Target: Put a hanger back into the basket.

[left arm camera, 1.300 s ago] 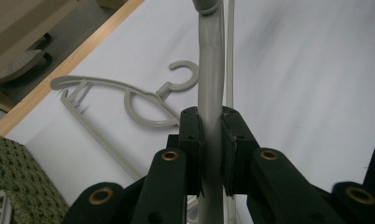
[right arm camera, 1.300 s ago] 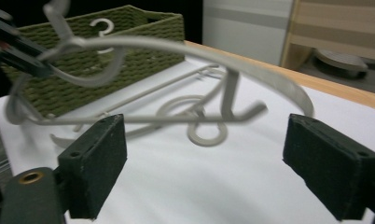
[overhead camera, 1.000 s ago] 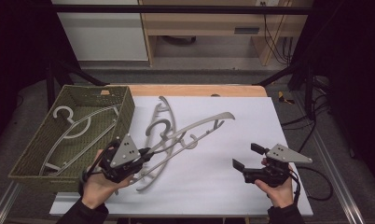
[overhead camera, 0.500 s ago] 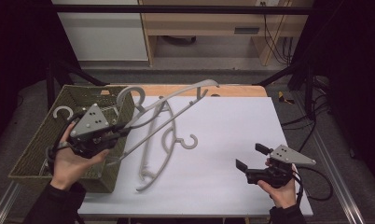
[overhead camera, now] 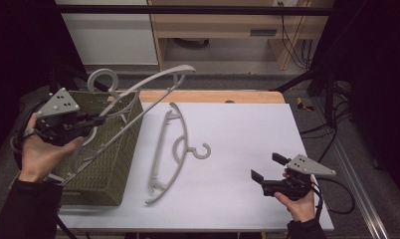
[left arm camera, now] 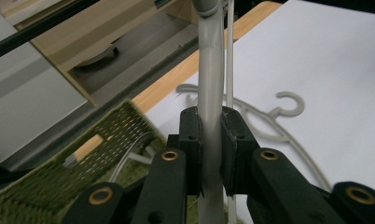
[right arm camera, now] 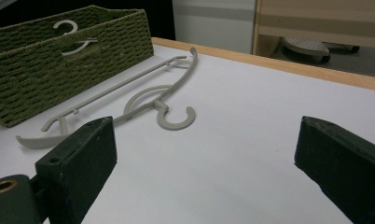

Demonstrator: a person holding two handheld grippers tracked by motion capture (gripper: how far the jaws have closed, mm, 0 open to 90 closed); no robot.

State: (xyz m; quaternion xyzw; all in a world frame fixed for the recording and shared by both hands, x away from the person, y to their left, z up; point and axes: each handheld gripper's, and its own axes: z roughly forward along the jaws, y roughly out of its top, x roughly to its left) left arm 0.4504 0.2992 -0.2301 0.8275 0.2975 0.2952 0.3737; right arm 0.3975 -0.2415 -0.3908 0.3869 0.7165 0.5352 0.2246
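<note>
The left gripper (overhead camera: 91,121) has lifted one hanger (overhead camera: 138,92) off the worktop (overhead camera: 248,129) and swung it over the basket (overhead camera: 113,169), its fingers (left arm camera: 190,140) clamped tight on the hanger's arm. It looks ready to be lowered in beside the hangers already there. The second hanger (overhead camera: 170,149) lies on the worktop, while the right gripper (overhead camera: 265,172) waits near it with fingers wide open and empty.

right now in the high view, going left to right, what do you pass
left gripper → green basket → hanger lying on the table → right gripper
</note>
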